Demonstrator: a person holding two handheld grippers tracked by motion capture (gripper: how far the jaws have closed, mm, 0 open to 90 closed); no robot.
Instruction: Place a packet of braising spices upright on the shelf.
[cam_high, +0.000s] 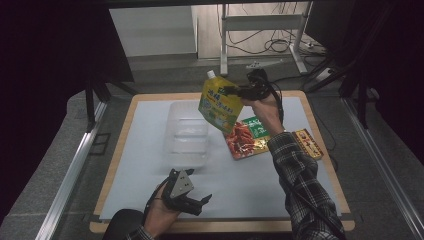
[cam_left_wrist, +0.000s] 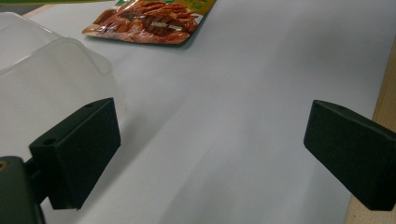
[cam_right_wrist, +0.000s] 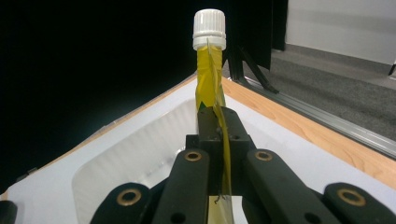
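Observation:
A yellow spouted pouch (cam_high: 218, 102) with a white cap hangs in the air over the right rim of a clear plastic tub (cam_high: 188, 131). My right gripper (cam_high: 234, 91) is shut on the pouch's edge. In the right gripper view the pouch (cam_right_wrist: 208, 81) stands edge-on between the closed jaws of that right gripper (cam_right_wrist: 219, 122), with the tub (cam_right_wrist: 135, 158) below and behind it. My left gripper (cam_high: 196, 201) rests low near the table's front edge, open with nothing in it. In the left gripper view its jaws stand wide apart on either side of the left gripper (cam_left_wrist: 210, 154), with the tub (cam_left_wrist: 42, 74) to their left.
A red and green snack packet (cam_high: 247, 137) lies flat to the right of the tub and also shows as a snack packet (cam_left_wrist: 149, 21) at the top of the left gripper view. A small yellow and red box (cam_high: 307, 143) lies near the table's right edge. A white mat (cam_high: 235, 185) covers the wooden table.

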